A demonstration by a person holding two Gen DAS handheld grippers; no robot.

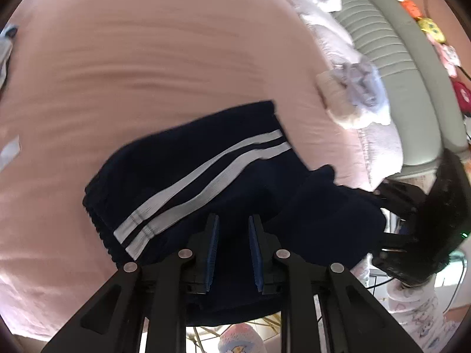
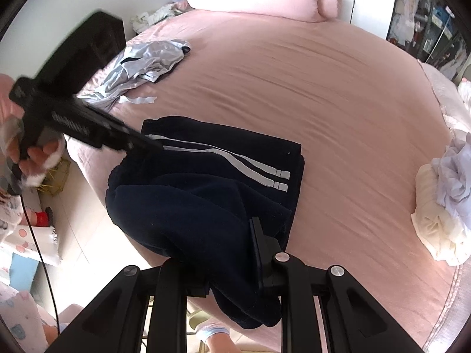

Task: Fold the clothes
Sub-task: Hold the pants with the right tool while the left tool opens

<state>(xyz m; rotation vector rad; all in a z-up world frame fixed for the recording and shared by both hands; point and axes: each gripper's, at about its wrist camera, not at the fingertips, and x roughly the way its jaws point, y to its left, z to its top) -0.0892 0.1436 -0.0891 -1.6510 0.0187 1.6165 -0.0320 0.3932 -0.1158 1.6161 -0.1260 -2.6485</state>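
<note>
right gripper [image 2: 232,253] is clamped on a fold of the navy pants [image 2: 206,188] at the near edge of the pink bed [image 2: 323,88]; left gripper [image 1: 233,247] hovers over them w/ jaws apart, empty. pants look partly folded, approx halfway; grey garment [image 2: 141,61] and white clothes pile [image 2: 441,206] not yet folded.

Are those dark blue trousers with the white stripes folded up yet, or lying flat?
Partly folded. The navy trousers lie doubled in layers on the pink bed, one end bunched in the right gripper.
</note>
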